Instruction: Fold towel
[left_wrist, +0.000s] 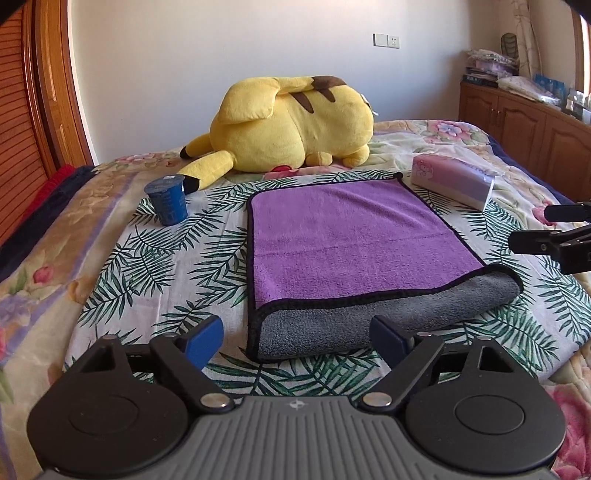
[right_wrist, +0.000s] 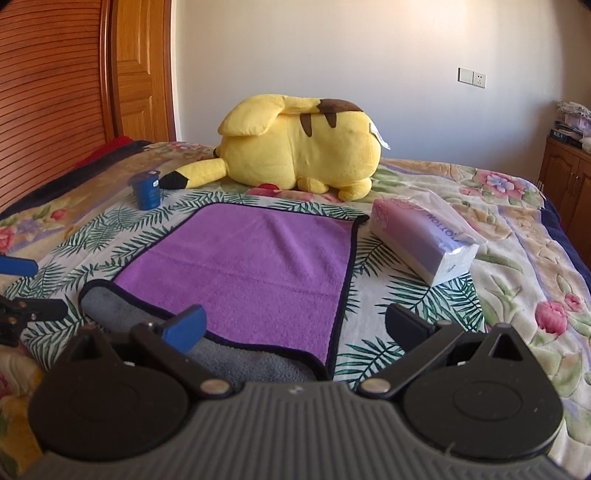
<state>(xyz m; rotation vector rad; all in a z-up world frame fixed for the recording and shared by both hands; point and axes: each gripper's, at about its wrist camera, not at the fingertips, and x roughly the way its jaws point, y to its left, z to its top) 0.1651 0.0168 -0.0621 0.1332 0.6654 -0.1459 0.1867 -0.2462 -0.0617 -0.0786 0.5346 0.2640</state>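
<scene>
A purple towel (left_wrist: 347, 232) with a grey underside and black trim lies folded on the leaf-patterned bedspread; it also shows in the right wrist view (right_wrist: 258, 266). The grey fold edge (left_wrist: 384, 317) faces me. My left gripper (left_wrist: 297, 338) is open and empty, just before the towel's near edge. My right gripper (right_wrist: 295, 325) is open and empty, above the towel's near right corner. The right gripper's tips show at the right edge of the left wrist view (left_wrist: 554, 229). The left gripper's tips show at the left edge of the right wrist view (right_wrist: 22, 288).
A large yellow plush toy (left_wrist: 295, 125) lies behind the towel. A blue cup (left_wrist: 168, 199) stands to the towel's left. A wrapped tissue pack (left_wrist: 454, 177) lies to its right. A wooden cabinet (left_wrist: 524, 125) stands at the far right.
</scene>
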